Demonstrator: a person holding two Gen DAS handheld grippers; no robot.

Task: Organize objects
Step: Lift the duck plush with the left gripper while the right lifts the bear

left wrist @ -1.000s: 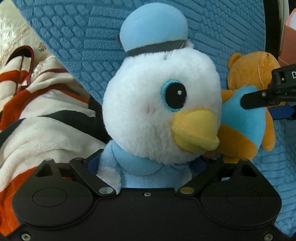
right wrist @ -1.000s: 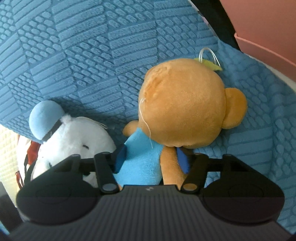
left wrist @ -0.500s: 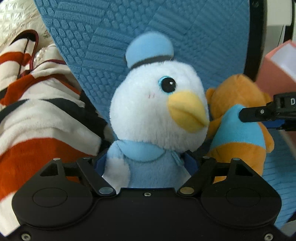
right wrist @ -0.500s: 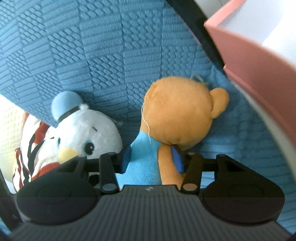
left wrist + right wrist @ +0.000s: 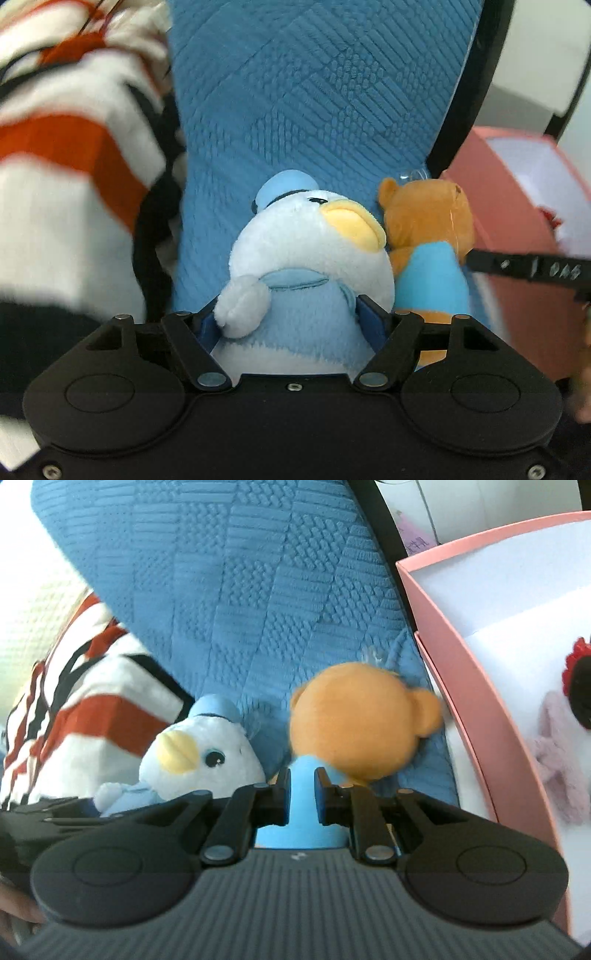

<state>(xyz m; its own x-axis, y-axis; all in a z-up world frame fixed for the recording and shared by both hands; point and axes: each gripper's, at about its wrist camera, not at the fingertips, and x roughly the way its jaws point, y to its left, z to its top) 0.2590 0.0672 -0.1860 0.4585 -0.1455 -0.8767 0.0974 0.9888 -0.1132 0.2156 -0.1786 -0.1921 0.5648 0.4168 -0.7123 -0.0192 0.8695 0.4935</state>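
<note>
My left gripper (image 5: 291, 321) is shut on the body of a white and blue duck plush (image 5: 306, 266) with a blue cap and yellow beak; the duck also shows in the right wrist view (image 5: 199, 760). My right gripper (image 5: 302, 797) is shut on the blue shirt of an orange bear plush (image 5: 354, 723), which I see from behind. The bear sits just right of the duck in the left wrist view (image 5: 428, 236). Both toys are held in front of a blue textured cushion (image 5: 314, 92).
A pink box (image 5: 465, 672) with a white inside stands at the right and holds a pale pink plush with a black and red part (image 5: 569, 720). A red, white and black striped cloth (image 5: 66, 166) lies at the left.
Both grippers have pulled back from the cushion with their toys, so duck and bear look smaller. The right jaws have closed tighter on the bear. The pink box has come into view.
</note>
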